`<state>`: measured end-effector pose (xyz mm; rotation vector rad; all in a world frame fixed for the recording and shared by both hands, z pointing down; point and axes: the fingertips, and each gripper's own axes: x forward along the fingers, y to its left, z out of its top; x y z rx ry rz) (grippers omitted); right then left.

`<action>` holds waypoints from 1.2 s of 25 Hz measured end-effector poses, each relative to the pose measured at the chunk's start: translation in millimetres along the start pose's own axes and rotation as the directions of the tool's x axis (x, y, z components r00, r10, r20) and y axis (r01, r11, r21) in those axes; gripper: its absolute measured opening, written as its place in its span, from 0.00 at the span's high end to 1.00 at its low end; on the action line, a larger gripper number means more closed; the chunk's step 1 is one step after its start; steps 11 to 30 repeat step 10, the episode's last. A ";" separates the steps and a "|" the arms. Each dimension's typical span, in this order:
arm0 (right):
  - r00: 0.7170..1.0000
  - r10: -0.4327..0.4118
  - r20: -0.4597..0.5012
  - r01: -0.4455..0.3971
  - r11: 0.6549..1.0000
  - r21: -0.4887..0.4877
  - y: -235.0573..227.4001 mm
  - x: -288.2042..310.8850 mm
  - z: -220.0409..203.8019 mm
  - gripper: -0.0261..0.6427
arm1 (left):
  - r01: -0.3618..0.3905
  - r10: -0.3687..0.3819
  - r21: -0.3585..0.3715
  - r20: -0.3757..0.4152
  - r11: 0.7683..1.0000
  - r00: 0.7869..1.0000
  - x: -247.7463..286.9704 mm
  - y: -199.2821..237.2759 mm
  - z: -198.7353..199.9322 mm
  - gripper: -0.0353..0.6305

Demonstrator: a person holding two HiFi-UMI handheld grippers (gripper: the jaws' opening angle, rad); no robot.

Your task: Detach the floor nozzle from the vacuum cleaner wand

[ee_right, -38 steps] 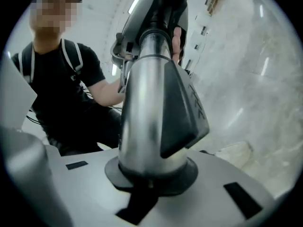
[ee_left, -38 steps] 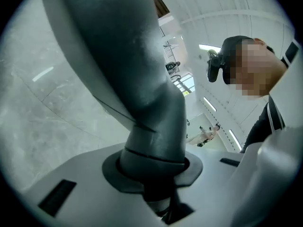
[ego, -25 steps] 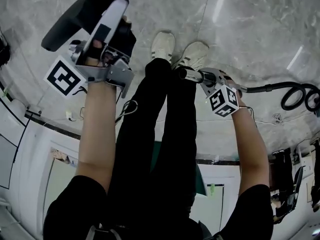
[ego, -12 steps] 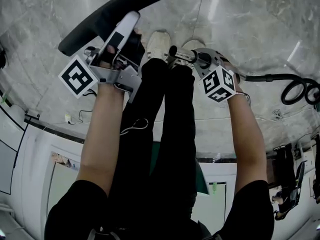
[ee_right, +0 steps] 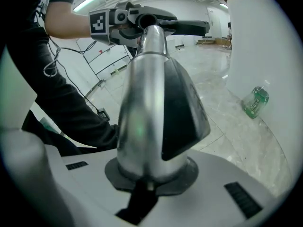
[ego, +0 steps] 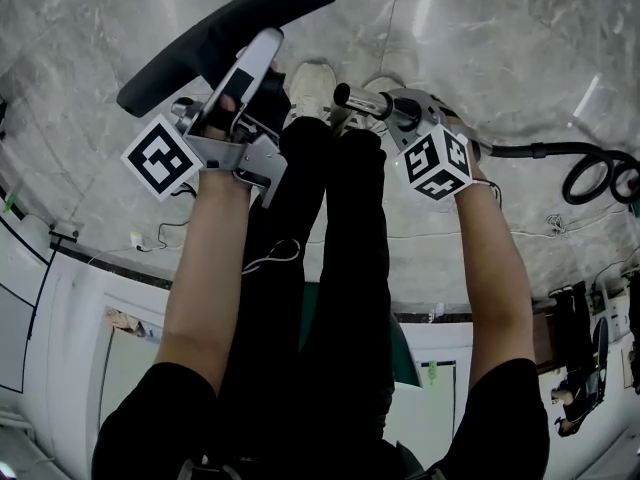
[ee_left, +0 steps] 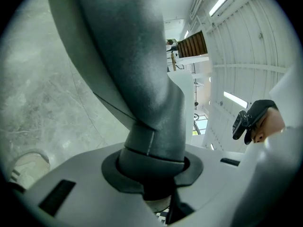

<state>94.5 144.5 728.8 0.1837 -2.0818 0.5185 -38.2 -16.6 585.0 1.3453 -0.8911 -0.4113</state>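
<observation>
**Item: floor nozzle, parting from wand, held above the marble floor (ego: pixel 500 48)**

- Floor nozzle (ego: pixel 215 33): black flat head, upper left of the head view. Its grey neck (ee_left: pixel 142 79) is clamped in the narrowly set jaws of the left hand-held gripper (ego: pixel 258 60).
- Wand (ego: pixel 368 104): bright metal tube, upper centre of the head view, with its open end pointing toward the nozzle. The right hand-held gripper (ego: pixel 402 116) is closed tight on the collar end.
- Relation: the tube mouth and the nozzle neck are near each other but not touching. A white shoe (ego: pixel 315 88) shows between them, so the joint appears to be already parted.
- Black hose (ego: pixel 590 183): looped on the floor at right.

Handling note: hold both clamps firm. Draw the two parts apart along the tube's own line, without levering sideways. Support the heavy head so it cannot swing at the neck. Mind the feet below, and lower the nozzle flat.
</observation>
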 end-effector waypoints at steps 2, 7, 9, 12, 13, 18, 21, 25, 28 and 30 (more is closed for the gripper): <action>1.000 -0.003 -0.001 0.003 1.000 0.005 -2.2 -0.8 3.4 0.87 | -0.009 0.009 0.013 -0.009 1.000 1.000 0.4 -0.5 0.6 0.79; 1.000 0.001 -0.012 -0.001 1.000 0.005 -0.3 3.3 -1.4 0.87 | -0.027 0.028 0.028 -0.019 0.999 0.999 6.2 5.7 -7.3 0.79; 1.000 0.007 -0.019 -0.007 1.000 0.007 3.1 6.2 -6.6 0.87 | -0.037 0.037 0.028 -0.026 0.999 0.999 8.7 10.7 -13.1 0.79; 1.000 0.011 -0.022 -0.010 1.000 0.008 4.8 7.6 -8.9 0.87 | -0.041 0.042 0.027 -0.029 0.999 0.999 9.7 13.0 -15.7 0.79; 1.000 0.011 -0.022 -0.010 1.000 0.008 4.8 7.6 -8.9 0.87 | -0.041 0.042 0.027 -0.029 0.999 0.999 9.7 13.0 -15.7 0.79; 1.000 0.011 -0.022 -0.010 1.000 0.008 4.8 7.6 -8.9 0.87 | -0.041 0.042 0.027 -0.029 0.999 0.999 9.7 13.0 -15.7 0.79; 1.000 0.011 -0.022 -0.010 1.000 0.008 4.8 7.6 -8.9 0.87 | -0.041 0.042 0.027 -0.029 0.999 0.999 9.7 13.0 -15.7 0.79; 1.000 0.011 -0.022 -0.010 1.000 0.008 4.8 7.6 -8.9 0.87 | -0.041 0.042 0.027 -0.029 0.999 0.999 9.7 13.0 -15.7 0.79; 1.000 0.011 -0.022 -0.010 1.000 0.008 4.8 7.6 -8.9 0.87 | -0.041 0.042 0.027 -0.029 0.999 0.999 9.7 13.0 -15.7 0.79; 1.000 0.011 -0.022 -0.010 1.000 0.008 4.8 7.6 -8.9 0.87 | -0.041 0.042 0.027 -0.029 0.999 0.999 9.7 13.0 -15.7 0.79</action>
